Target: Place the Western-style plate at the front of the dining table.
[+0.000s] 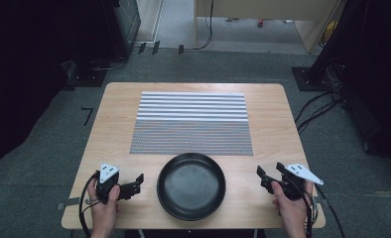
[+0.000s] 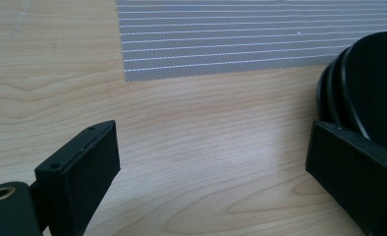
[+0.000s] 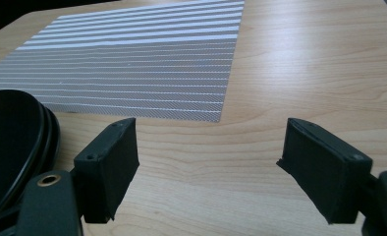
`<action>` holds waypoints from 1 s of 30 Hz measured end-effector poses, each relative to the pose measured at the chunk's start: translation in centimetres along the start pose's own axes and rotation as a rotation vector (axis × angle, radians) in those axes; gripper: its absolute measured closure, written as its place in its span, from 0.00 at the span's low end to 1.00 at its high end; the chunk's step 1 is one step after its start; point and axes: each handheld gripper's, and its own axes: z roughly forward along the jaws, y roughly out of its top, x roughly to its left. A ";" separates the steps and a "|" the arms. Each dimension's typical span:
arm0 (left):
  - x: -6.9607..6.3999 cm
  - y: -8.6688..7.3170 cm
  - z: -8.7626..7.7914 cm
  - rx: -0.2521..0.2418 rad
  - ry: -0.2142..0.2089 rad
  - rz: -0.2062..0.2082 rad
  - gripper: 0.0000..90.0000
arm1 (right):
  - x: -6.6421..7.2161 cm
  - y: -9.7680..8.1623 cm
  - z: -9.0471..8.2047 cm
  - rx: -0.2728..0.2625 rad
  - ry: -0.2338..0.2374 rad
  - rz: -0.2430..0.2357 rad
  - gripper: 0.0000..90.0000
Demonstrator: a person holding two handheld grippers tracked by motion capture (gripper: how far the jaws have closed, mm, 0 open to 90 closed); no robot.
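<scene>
A black plate sits at the near edge of the surface, just in front of a striped grey mat. A person holds a hand-held gripper on either side of it: the left hand-held gripper just beside the plate's left rim, the right hand-held gripper a little further off to the right. Both have their jaws spread wide and nothing between them.

It looks to me like the plate is about to be picked up. To do that well, I'd bring each gripper in low and level, so one jaw slides under the rim and the other over it, then close on opposite sides together. The rim is thin and glossy, so a shallow bite could slip; lifting one side first would tilt it.

The high view gives the whole layout: the plate is centred between the hands and clear of the mat. The left gripper view brings out something else: the rim shows as layered dark edges, so it may be more than one plate stacked; I cannot tell for sure. The right gripper view shows the same layered edge at its left and bare wood between its jaws.
</scene>
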 end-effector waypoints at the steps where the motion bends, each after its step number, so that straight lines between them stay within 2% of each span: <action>1: -0.2 0.0 0.0 -0.002 -0.004 -0.002 0.06 | 0.2 0.0 0.0 0.001 0.003 0.001 0.24; 10: -1.5 0.1 0.1 -0.005 -0.037 0.013 0.06 | 1.8 -0.1 0.3 -0.007 0.041 -0.006 0.24; 14: -2.2 0.1 0.2 -0.003 -0.050 0.021 0.06 | 2.4 -0.1 0.3 -0.010 0.046 -0.008 0.25; 20: -2.8 0.1 0.1 -0.007 -0.069 0.025 0.06 | 3.2 -0.3 0.4 -0.005 0.048 0.014 0.29; 26: -3.4 0.1 0.1 -0.009 -0.093 0.027 0.06 | 4.1 -0.3 0.4 -0.003 0.057 0.015 0.31; 30: -3.8 0.1 0.0 -0.011 -0.109 0.029 0.06 | 4.7 -0.4 0.5 0.004 0.066 0.000 0.31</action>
